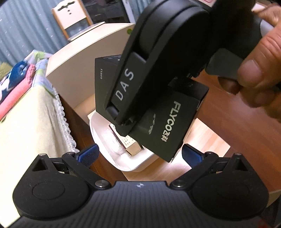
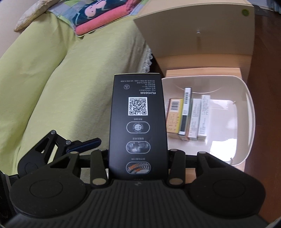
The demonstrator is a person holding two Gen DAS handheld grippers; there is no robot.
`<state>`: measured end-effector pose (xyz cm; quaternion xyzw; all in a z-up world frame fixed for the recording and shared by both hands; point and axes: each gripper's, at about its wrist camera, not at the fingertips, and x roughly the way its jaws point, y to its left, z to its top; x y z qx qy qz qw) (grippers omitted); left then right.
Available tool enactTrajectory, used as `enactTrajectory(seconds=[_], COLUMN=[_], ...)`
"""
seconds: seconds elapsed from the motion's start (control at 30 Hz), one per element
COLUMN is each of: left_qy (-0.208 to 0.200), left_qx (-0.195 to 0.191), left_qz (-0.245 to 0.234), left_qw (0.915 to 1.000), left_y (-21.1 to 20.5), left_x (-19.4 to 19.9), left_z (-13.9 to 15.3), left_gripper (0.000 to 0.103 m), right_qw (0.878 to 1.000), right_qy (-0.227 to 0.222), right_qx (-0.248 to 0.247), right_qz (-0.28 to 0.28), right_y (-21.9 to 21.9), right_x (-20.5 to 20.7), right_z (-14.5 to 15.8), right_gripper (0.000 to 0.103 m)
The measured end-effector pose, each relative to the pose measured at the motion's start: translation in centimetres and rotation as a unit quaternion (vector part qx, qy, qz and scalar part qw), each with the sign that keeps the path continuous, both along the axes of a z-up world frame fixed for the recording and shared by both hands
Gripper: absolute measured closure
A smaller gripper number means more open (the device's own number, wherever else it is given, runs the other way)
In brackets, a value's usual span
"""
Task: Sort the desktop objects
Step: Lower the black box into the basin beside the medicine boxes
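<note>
A black FLYCO box point(image 2: 137, 122) stands upright between the fingers of my right gripper point(image 2: 137, 158), which is shut on it. In the left wrist view the right gripper point(image 1: 126, 121) holds this box point(image 1: 168, 126) tilted just above a white tray point(image 1: 131, 168). A hand point(image 1: 260, 73) grips that tool. The tray point(image 2: 250, 112) sits on a low wooden shelf and holds several small cartons point(image 2: 187, 115), one gold point(image 1: 133, 149). My left gripper point(image 1: 140, 156) is open below the tray, blue pads point(image 1: 88, 154) spread with nothing between them.
A cream cabinet point(image 2: 193, 35) rises behind the tray. A bed with a yellow-green cover point(image 2: 52, 79) lies to the left, with folded cloth point(image 2: 98, 15) on it. Brown wooden floor point(image 1: 237, 114) is to the right. A pale chair point(image 1: 70, 17) stands far back.
</note>
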<state>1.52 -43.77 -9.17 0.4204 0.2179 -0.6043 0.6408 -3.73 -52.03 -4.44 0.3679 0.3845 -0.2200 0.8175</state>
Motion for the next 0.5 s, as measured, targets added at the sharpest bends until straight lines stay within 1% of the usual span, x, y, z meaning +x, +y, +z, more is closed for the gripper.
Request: enactTrajectory(seconds=[0.13, 0.17, 0.3, 0.5], left_qy=[-0.009, -0.017, -0.055, -0.065], left_qx=[0.006, 0.009, 0.015, 0.02], left_qz=[-0.025, -0.032, -0.066, -0.088], left_qw=[0.9996, 0.9993, 0.9962, 0.9938], left_y=[-0.7, -0.3, -1.0, -2.0], left_x=[-0.9, -1.8, -2.4, -2.3], left_z=[-0.5, -0.7, -2.0, -4.2], left_gripper=[0.002, 0.002, 0.002, 0.002], right_qw=[1.0, 1.0, 0.999, 0.996], right_qy=[0.006, 0.006, 0.018, 0.037], right_qx=[-0.005, -0.007, -0.023, -0.033], right_qz=[-0.017, -0.023, -0.045, -0.08], right_y=[-0.8, -1.0, -2.2, -4.3], right_x=[-0.6, -0.7, -1.4, -2.4], right_z=[-0.4, -0.6, -1.3, -2.8], right_gripper=[0.064, 0.064, 0.064, 0.064])
